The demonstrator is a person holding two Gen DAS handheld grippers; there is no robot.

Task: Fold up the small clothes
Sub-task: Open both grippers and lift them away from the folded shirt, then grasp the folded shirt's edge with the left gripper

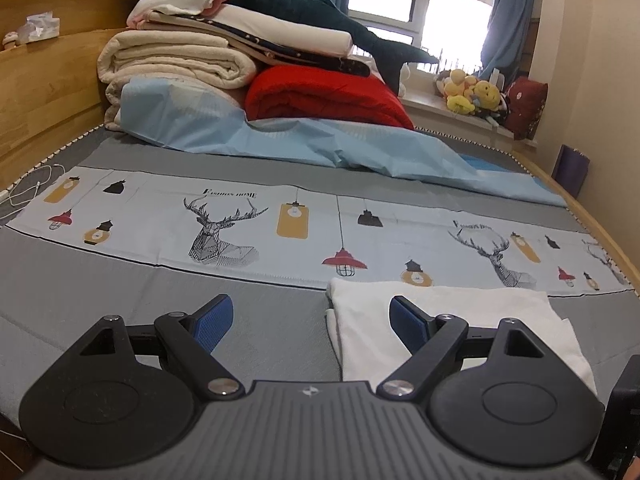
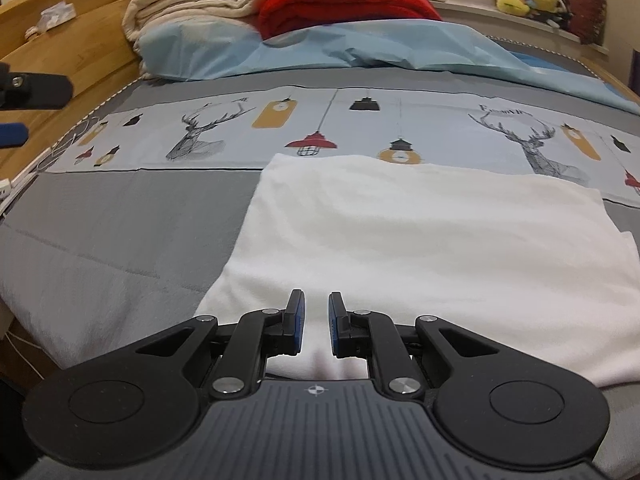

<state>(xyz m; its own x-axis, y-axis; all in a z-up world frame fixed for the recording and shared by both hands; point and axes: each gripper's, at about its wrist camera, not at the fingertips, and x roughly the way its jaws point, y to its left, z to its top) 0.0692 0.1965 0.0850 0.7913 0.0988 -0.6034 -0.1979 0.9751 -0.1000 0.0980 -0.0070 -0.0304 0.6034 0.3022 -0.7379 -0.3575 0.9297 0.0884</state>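
Observation:
A white folded garment lies flat on the grey bed cover; it also shows in the left wrist view. My right gripper sits low over its near edge, jaws narrowed to a small gap with white cloth showing between the blue pads; I cannot tell whether cloth is pinched. My left gripper is wide open and empty above the garment's left edge, right pad over the cloth, left pad over bare cover. Part of the left gripper shows at the far left of the right wrist view.
A printed deer-and-lamp cloth strip crosses the bed behind the garment. A light blue sheet, stacked blankets and a red quilt sit at the head. Wooden headboard on the left; white cable nearby.

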